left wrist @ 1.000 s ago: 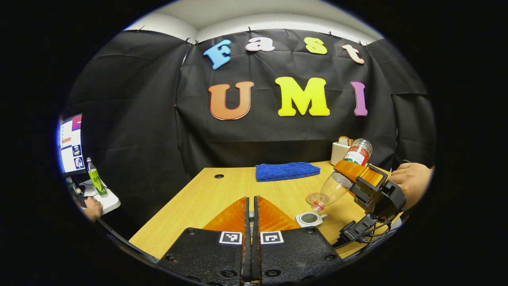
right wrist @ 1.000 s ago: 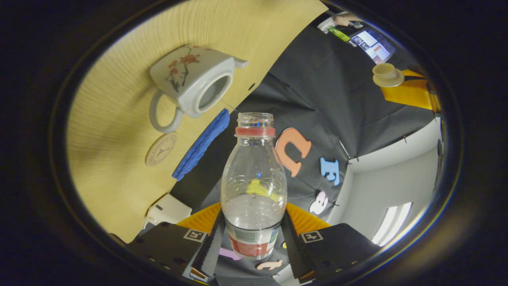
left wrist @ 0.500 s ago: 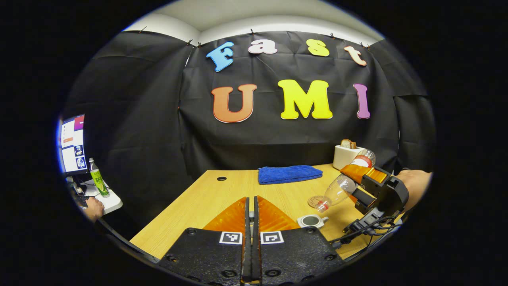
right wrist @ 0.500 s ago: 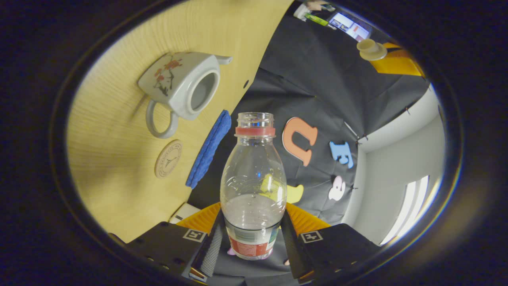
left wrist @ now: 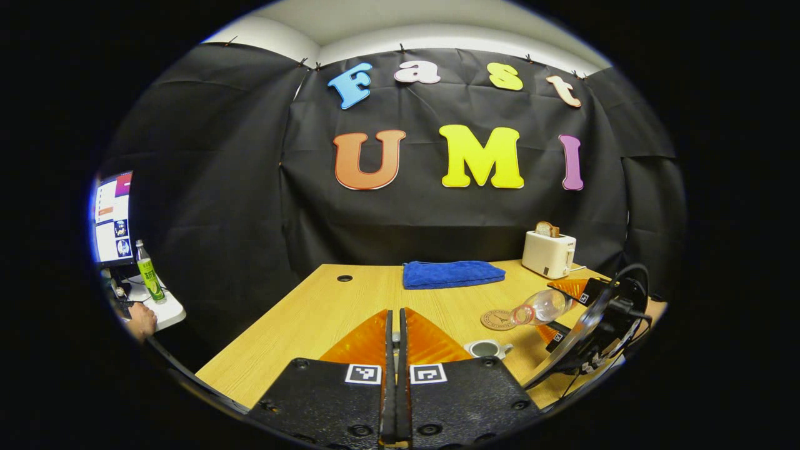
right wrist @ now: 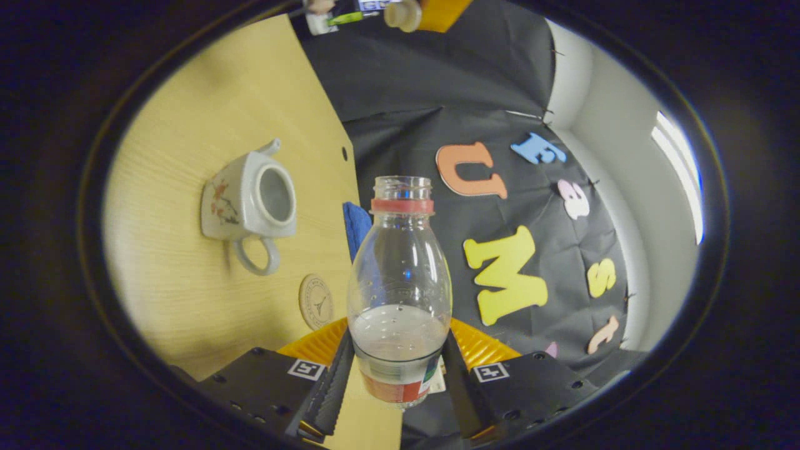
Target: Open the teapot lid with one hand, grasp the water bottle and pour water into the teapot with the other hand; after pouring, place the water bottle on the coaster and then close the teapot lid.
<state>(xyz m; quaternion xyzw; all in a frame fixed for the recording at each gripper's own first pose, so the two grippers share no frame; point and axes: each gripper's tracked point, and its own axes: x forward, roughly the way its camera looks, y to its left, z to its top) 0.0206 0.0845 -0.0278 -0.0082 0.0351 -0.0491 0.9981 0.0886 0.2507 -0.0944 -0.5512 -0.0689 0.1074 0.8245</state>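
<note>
Right gripper (right wrist: 397,369) is clamped on the water bottle (right wrist: 400,294), swung back from steep tilt toward level and withdrawn beside the open teapot (right wrist: 249,197); pouring judged finished, coaster (right wrist: 317,300) placement next; left gripper (left wrist: 394,337) is closed, the lid's grip cannot be told

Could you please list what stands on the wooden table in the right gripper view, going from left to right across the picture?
White ceramic teapot with a floral pattern, lid off → round brown coaster → folded blue cloth → clear plastic water bottle with a red neck ring, held above the table in the right gripper.
</note>
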